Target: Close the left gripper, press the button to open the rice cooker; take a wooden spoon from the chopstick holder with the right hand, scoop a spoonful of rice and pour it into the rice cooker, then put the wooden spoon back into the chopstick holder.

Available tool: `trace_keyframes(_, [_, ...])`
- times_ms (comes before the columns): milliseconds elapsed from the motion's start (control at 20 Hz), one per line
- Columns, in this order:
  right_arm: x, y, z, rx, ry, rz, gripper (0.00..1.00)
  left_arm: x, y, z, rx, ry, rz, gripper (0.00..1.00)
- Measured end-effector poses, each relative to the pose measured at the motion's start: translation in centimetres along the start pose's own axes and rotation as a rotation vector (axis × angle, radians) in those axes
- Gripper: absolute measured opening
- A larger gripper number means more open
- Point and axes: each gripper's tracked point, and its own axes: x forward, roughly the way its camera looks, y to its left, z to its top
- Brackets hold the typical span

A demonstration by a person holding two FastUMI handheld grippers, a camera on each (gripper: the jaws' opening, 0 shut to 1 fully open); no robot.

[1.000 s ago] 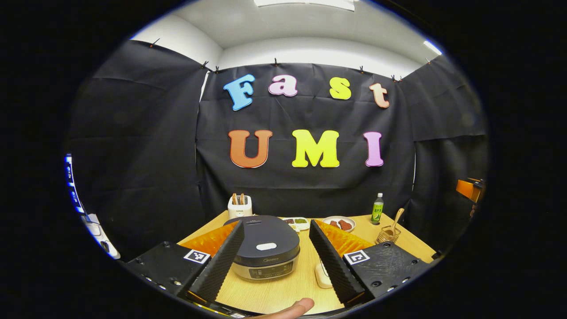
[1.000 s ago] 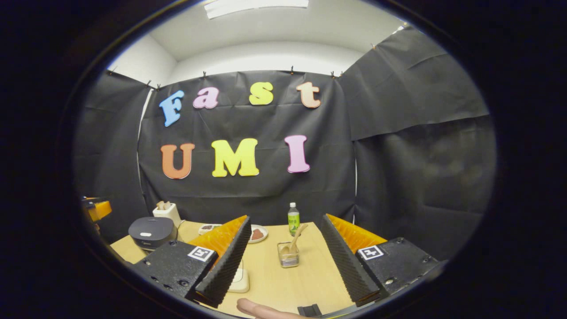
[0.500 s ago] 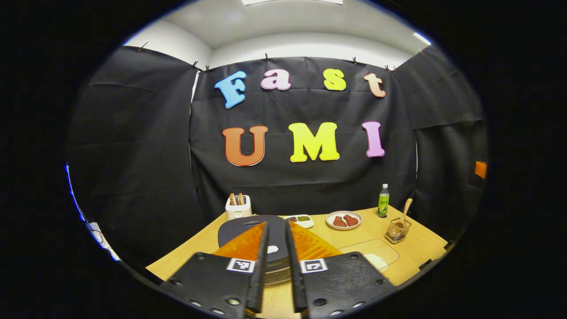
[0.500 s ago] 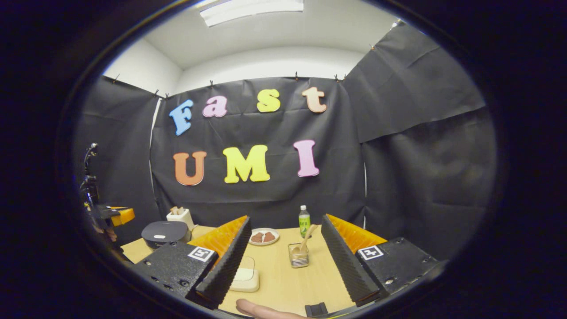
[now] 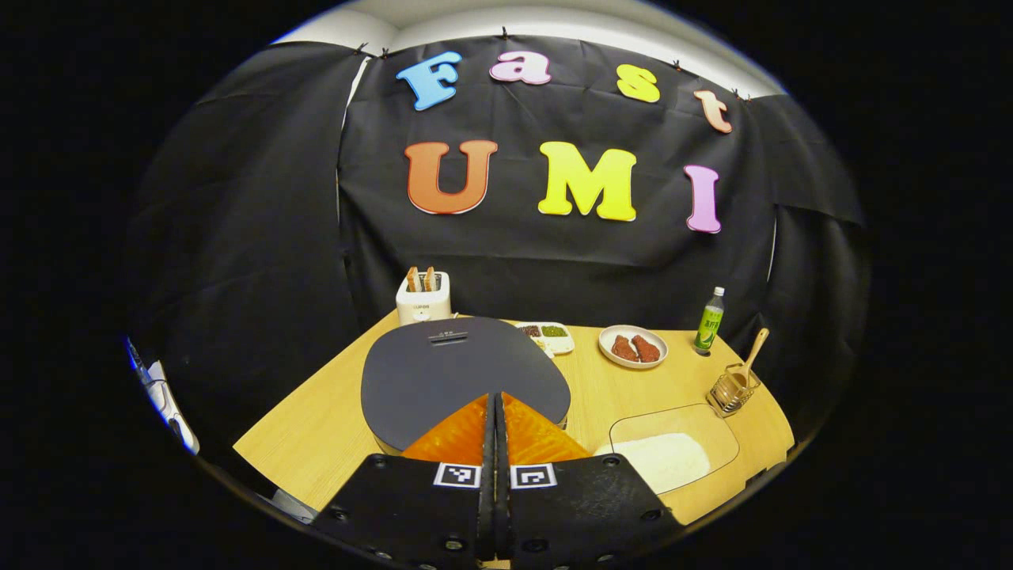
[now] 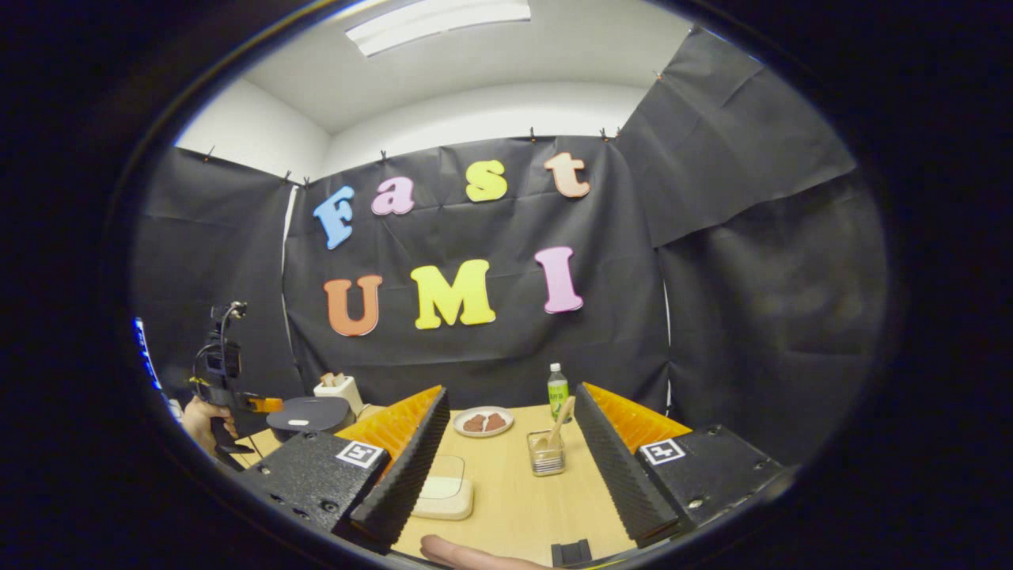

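Observation:
The rice cooker (image 5: pixel 463 368) is dark grey with its lid down, at the table's middle left. My left gripper (image 5: pixel 495 405) is shut with nothing in it, poised over the cooker's front edge; its fingers hide the lid button. The same gripper (image 6: pixel 255 404) hangs beside the cooker (image 6: pixel 310 413) in the right gripper view, held by a hand (image 6: pixel 202 418). A wooden spoon (image 5: pixel 753 351) stands in the wire chopstick holder (image 5: pixel 732 389). My right gripper (image 6: pixel 510 393) is open, well short of the holder (image 6: pixel 546 461) and spoon (image 6: pixel 561 418). White rice fills a clear tray (image 5: pixel 673 451).
A toaster (image 5: pixel 423 297) stands behind the cooker. A small dish (image 5: pixel 546 331), a plate of meat (image 5: pixel 633 346) and a green bottle (image 5: pixel 711 310) line the back of the wooden table (image 5: pixel 316 427). The rice tray (image 6: pixel 445 499) lies by my right gripper's left finger.
My left gripper went from wide open to fully shut and moved up over the cooker, tilting down. My right gripper stayed open and drifted slightly.

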Motion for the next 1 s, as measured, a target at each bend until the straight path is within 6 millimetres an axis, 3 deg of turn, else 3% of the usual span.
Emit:
trace_keyframes(350, [1.1,-2.0,-3.2,0.064,0.091,-0.009,0.97,3.4,0.9,-1.6,-0.005,0.092,0.054,0.0])
trace_keyframes(800, [1.5,-4.3,-4.6,0.095,0.106,-0.038,0.98,4.0,1.5,-3.4,-0.019,0.15,0.072,0.0])
trace_keyframes(1000, [1.3,-4.2,-5.5,0.101,0.139,-0.037,1.0,4.3,1.5,-3.8,0.012,0.142,0.107,0.01])
